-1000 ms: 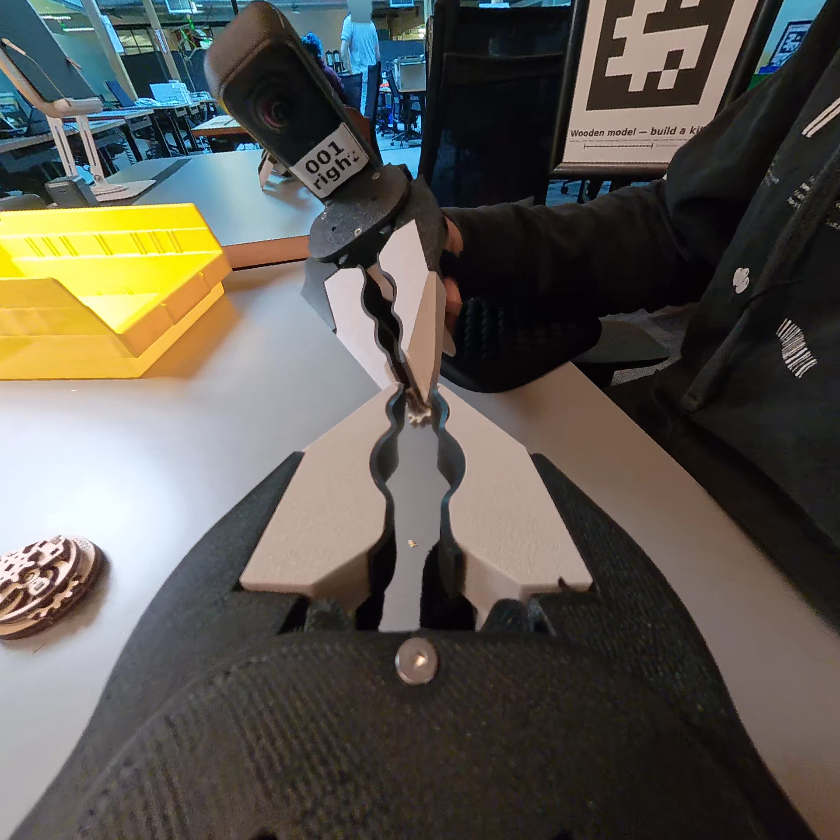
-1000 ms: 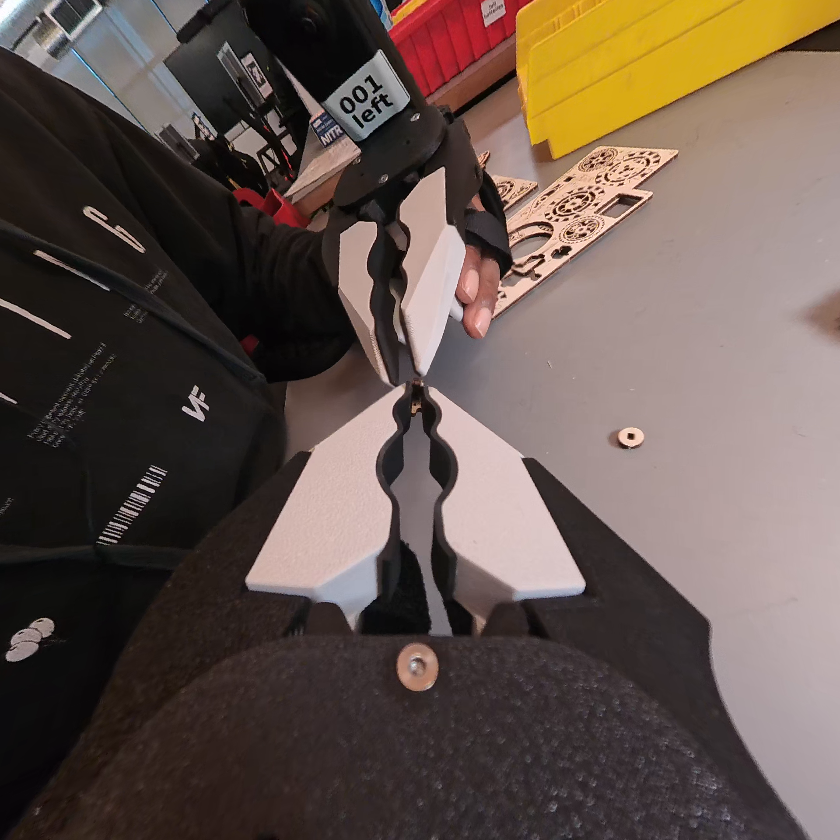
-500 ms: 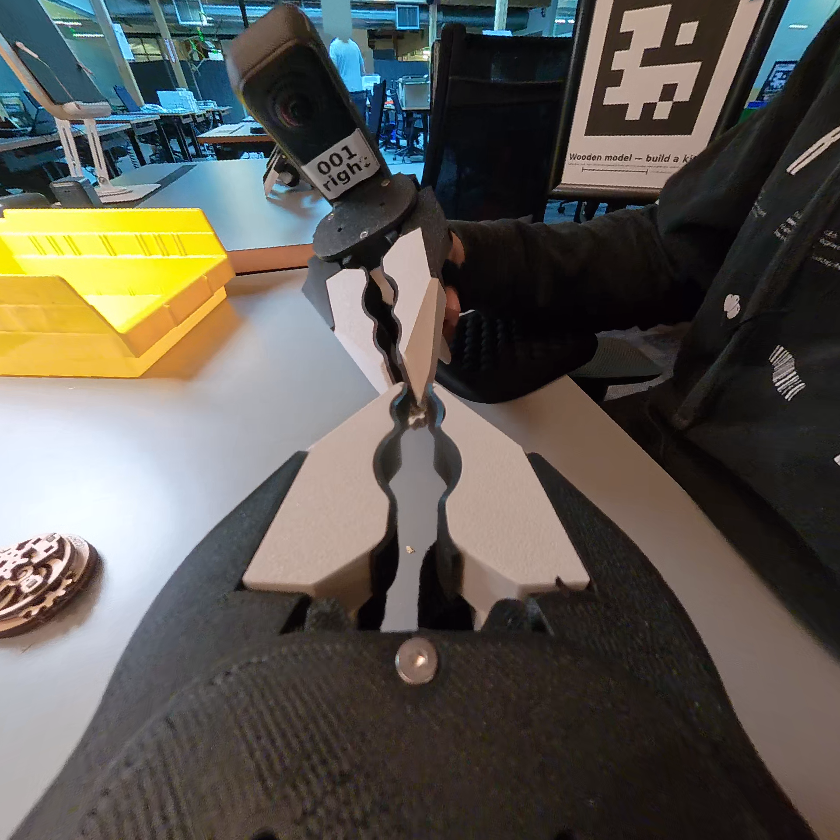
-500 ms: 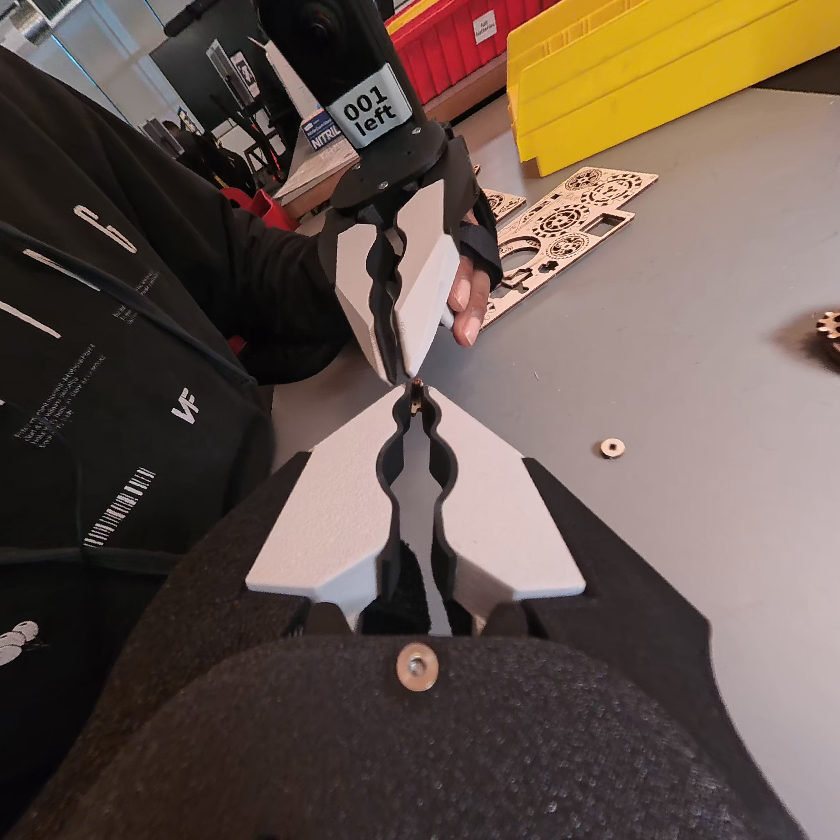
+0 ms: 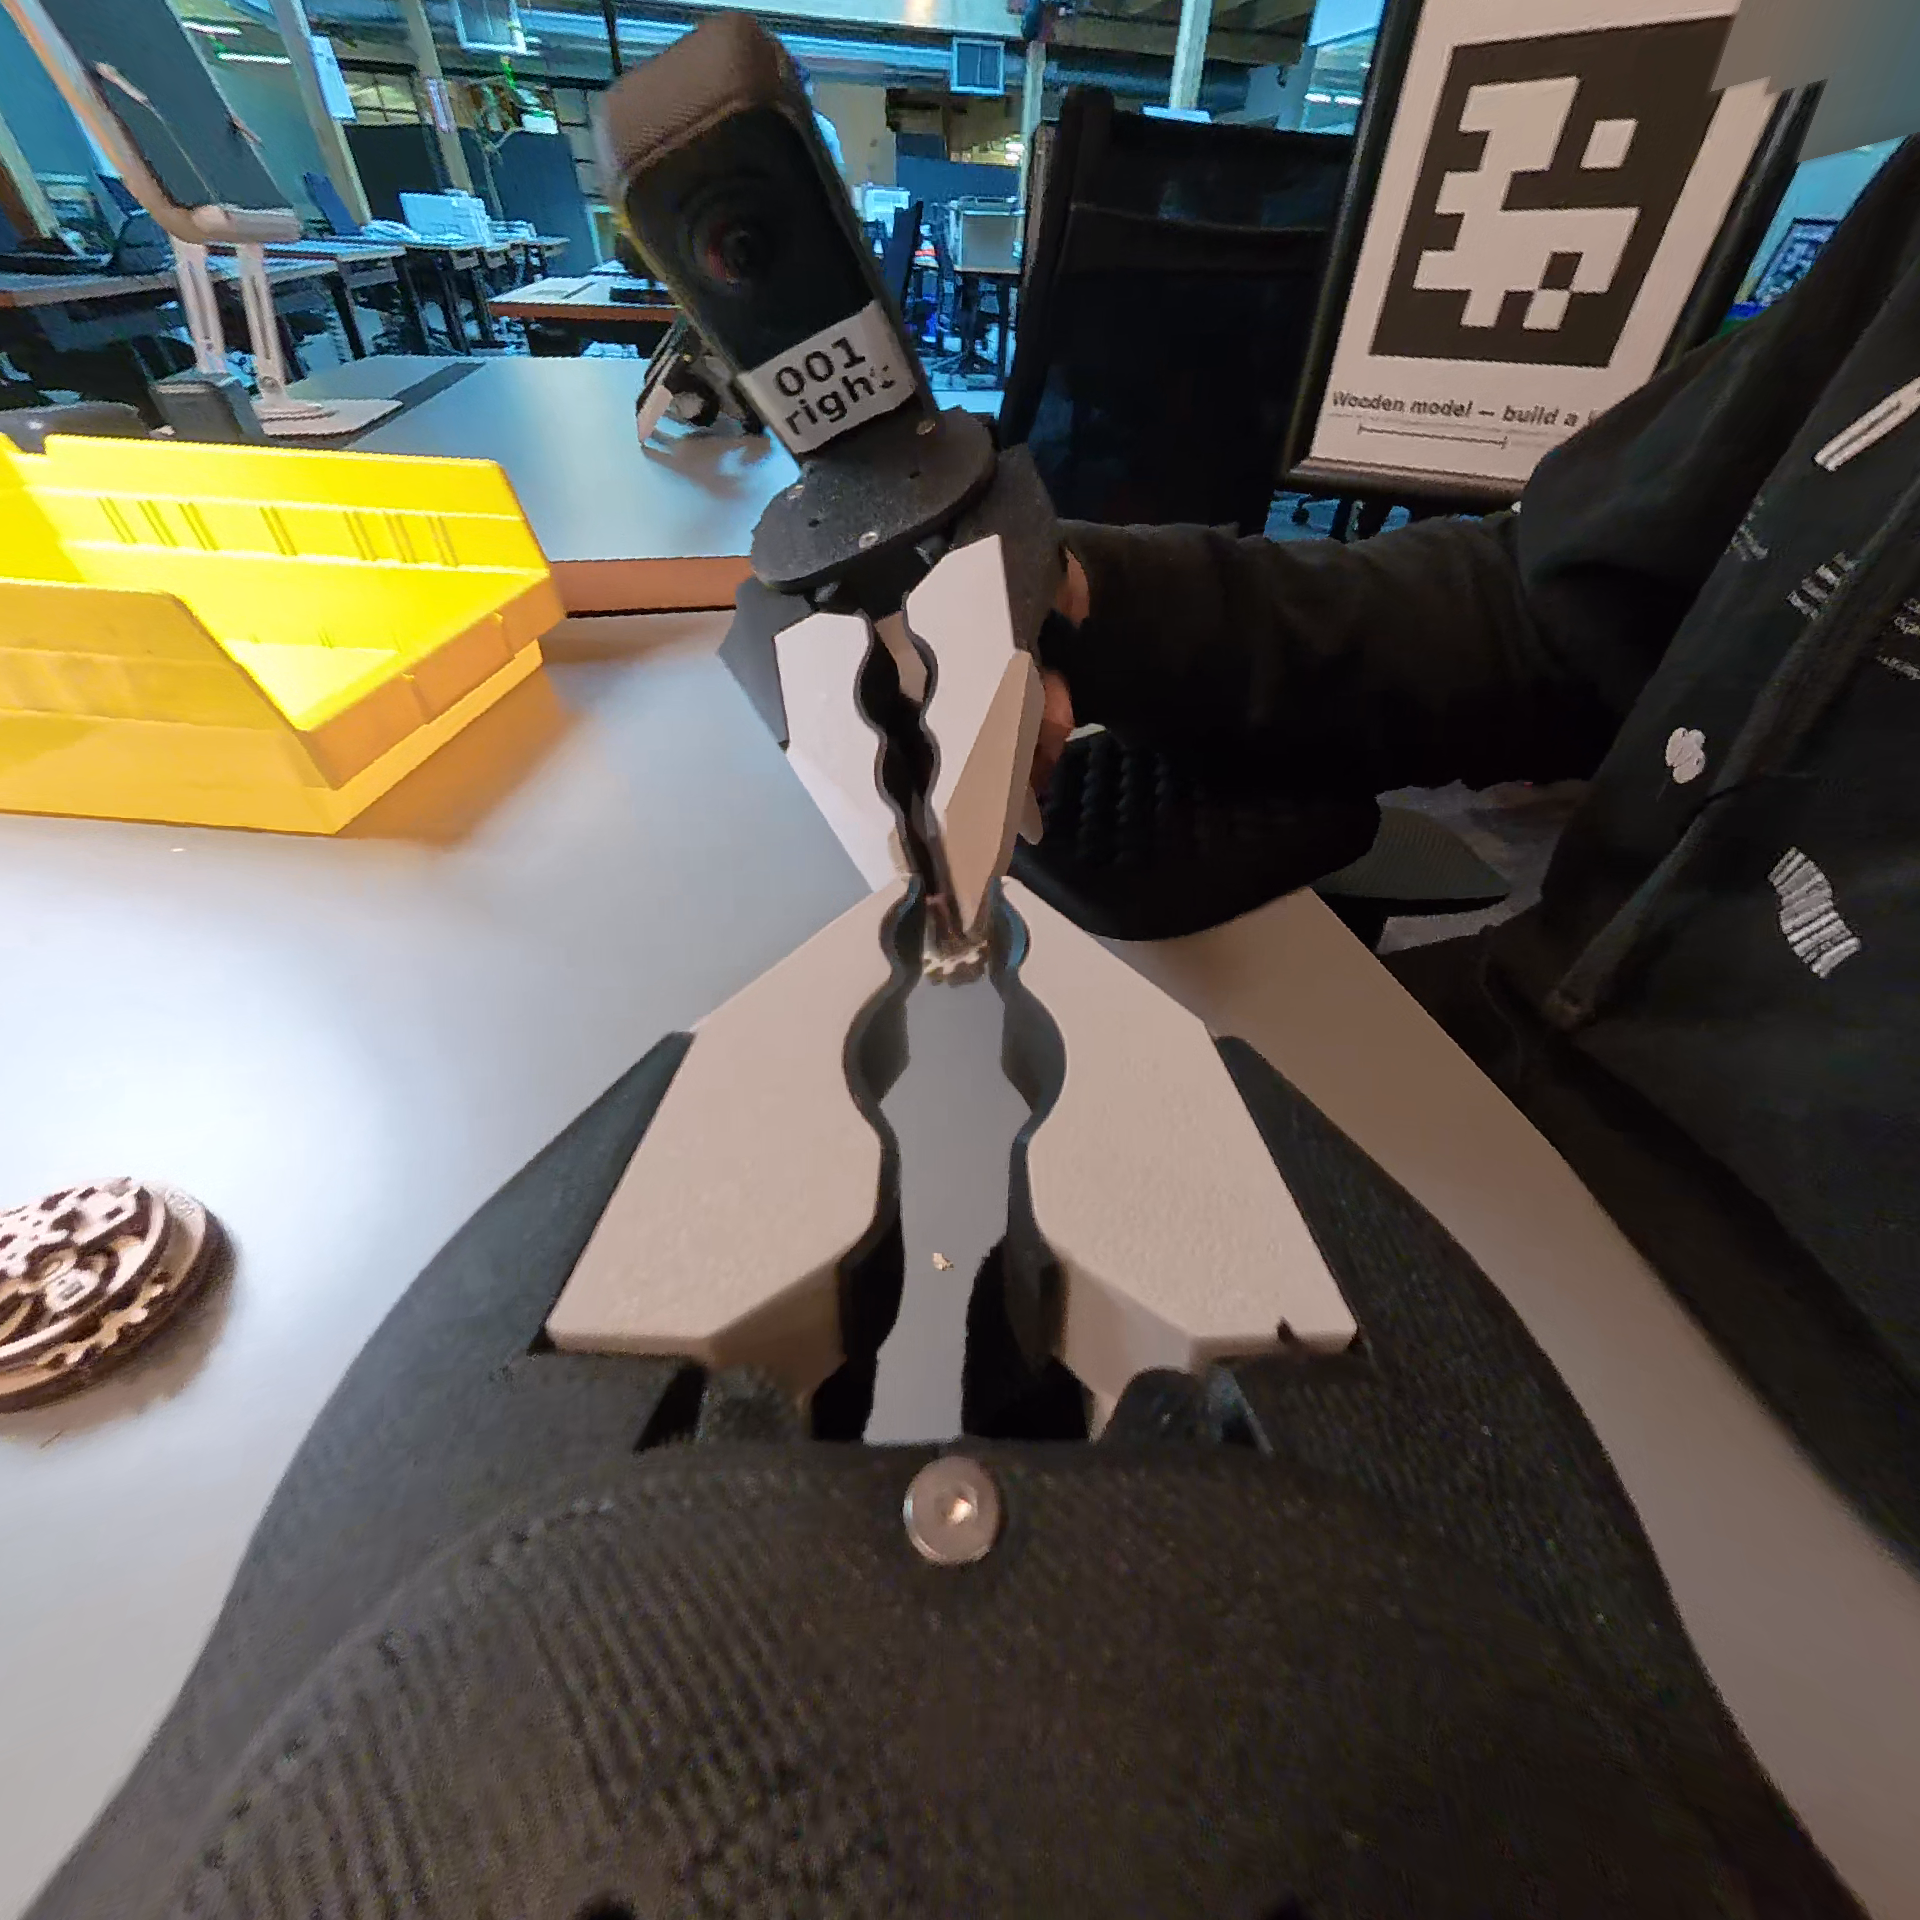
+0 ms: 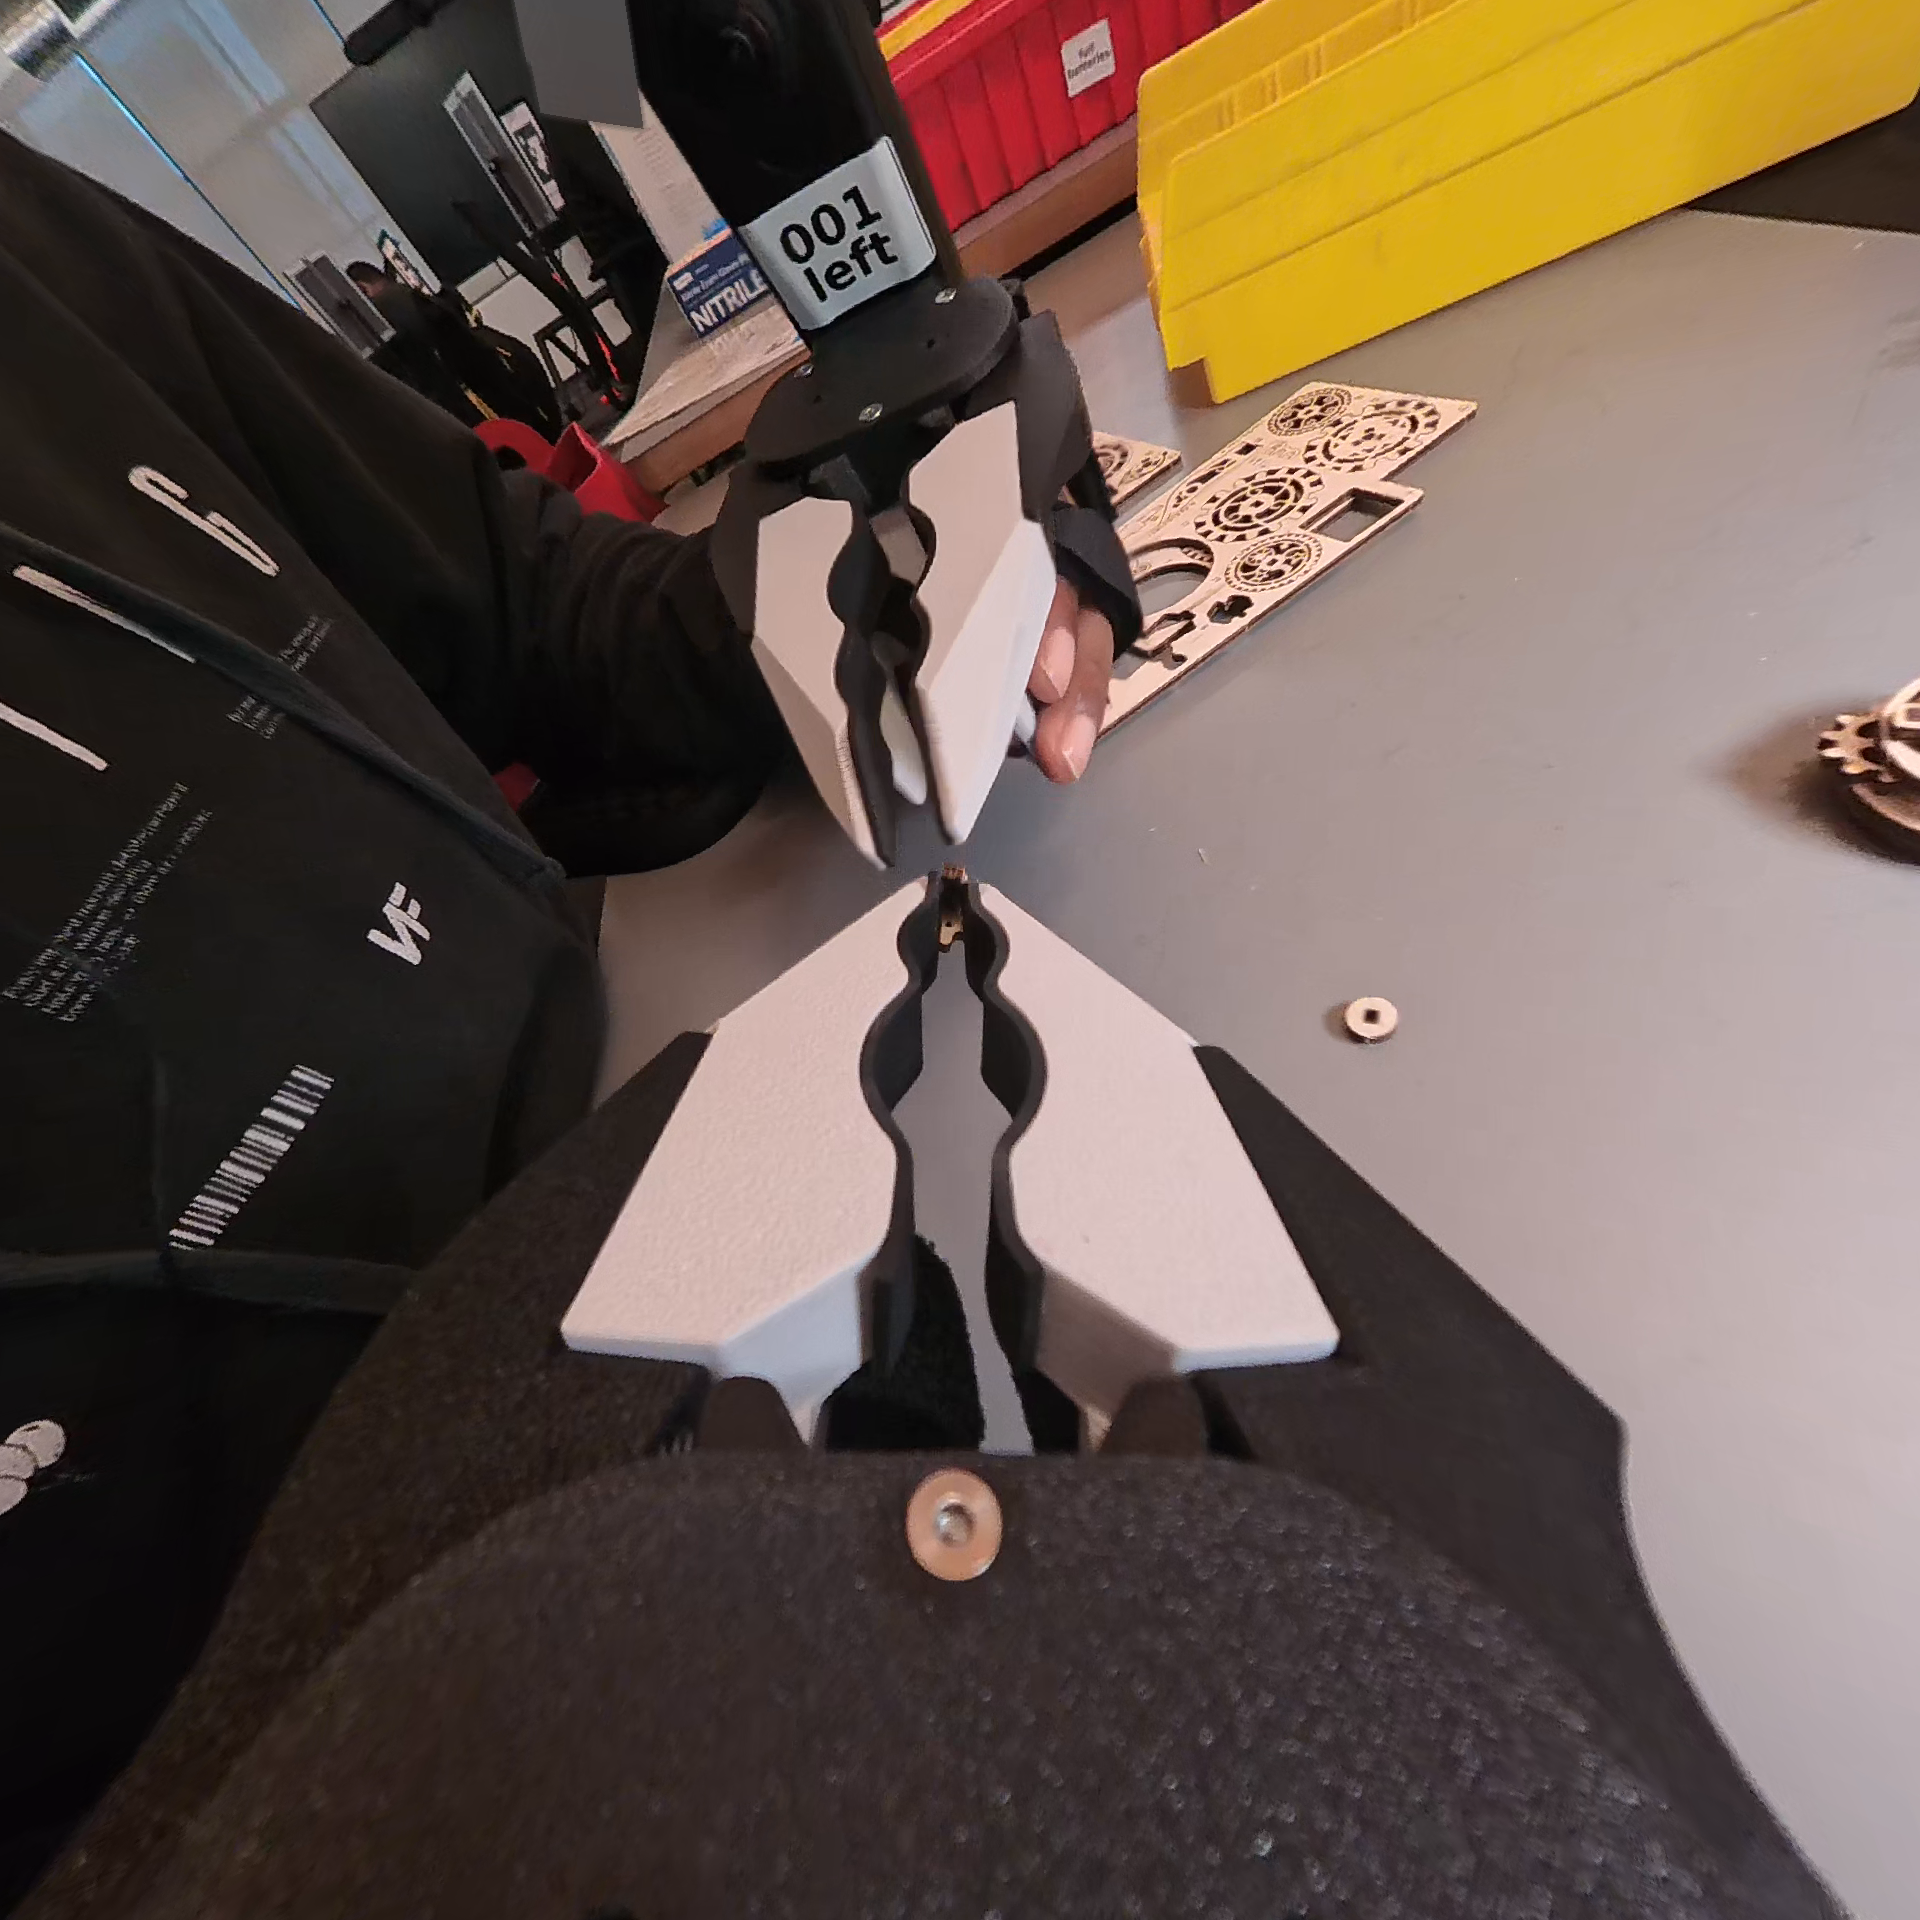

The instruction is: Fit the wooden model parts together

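My right gripper [image 6: 951, 894] is shut on a small toothed wooden part [image 6: 948, 920], pinched edge-on at its fingertips. In the left wrist view the right gripper [image 5: 940, 883] points down into the tip gap of my left gripper [image 5: 954, 925], and the little gear [image 5: 954, 964] shows between the left fingers. My left gripper [image 6: 920, 847] hangs tip to tip just above the part. Its jaws stand a narrow gap apart with nothing seen held. Both are above the grey table [image 5: 364, 1039].
Yellow bins [image 5: 260, 644] [image 6: 1455, 187] stand at the far side. A round wooden gear assembly [image 5: 83, 1288] [image 6: 1881, 748], laser-cut wooden sheets [image 6: 1278, 540] and a small wooden washer [image 6: 1368, 1018] lie on the table. The person's dark sleeves flank the grippers. My left and right fingertips are right by each other.
The two grippers' tips touched a second ago; now a small gap shows between them in the right wrist view. The right gripper still holds the small part.
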Available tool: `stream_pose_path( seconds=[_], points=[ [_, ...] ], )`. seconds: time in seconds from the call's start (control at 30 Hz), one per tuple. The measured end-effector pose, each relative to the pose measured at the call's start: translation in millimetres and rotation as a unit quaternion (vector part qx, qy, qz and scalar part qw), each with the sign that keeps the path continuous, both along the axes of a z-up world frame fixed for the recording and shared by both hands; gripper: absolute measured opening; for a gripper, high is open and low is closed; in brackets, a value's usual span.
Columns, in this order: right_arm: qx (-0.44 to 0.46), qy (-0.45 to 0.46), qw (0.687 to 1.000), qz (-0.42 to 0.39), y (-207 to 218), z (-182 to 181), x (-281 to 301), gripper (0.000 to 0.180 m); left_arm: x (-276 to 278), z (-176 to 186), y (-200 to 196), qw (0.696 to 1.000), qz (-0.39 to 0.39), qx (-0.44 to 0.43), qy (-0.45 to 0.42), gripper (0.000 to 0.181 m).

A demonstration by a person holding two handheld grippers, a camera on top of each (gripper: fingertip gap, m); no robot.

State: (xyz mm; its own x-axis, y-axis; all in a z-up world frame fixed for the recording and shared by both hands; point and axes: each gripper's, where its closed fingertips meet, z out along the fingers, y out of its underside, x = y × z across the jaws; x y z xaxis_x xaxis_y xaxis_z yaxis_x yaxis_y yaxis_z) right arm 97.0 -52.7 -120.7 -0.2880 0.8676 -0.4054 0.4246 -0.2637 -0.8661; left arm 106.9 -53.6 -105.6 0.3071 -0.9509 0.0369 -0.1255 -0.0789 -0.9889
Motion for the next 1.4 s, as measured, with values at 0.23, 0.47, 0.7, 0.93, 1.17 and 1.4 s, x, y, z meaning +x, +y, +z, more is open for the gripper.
stream_pose_path(
  seconds=[0.23, 0.47, 0.7, 0.93, 1.17, 1.4],
  points=[
    [0.004, -0.005, 1.000, 0.003, 4.7, 0.5, -4.2, 0.001, -5.6, -11.3, 8.1, 0.999, 0.014, -0.027, 0.022, 0.012],
    [0.023, -0.029, 0.999, -0.034, 29.7, -0.4, 1.2, 0.001, -16.7, -14.7, 23.9, 0.997, 0.063, -0.027, 0.033, 0.016],
    [0.049, -0.145, 0.983, -0.097, 67.3, -33.4, 22.1, 0.001, -32.8, -54.2, 43.9, 0.981, 0.125, -0.085, 0.119, 0.022],
    [0.048, -0.185, 0.978, -0.085, 64.8, -50.2, 1.9, 0.001, -40.5, -83.3, 49.4, 0.962, 0.149, -0.113, 0.200, 0.025],
    [0.057, -0.239, 0.966, -0.076, 68.2, -69.3, -23.5, 0.001, -45.1, -91.8, 50.9, 0.954, 0.159, -0.136, 0.215, 0.026],
    [0.026, -0.268, 0.959, -0.087, 72.1, -78.1, -30.2, 0.001, -47.9, -95.2, 52.5, 0.950, 0.164, -0.145, 0.223, 0.026]
  ],
)
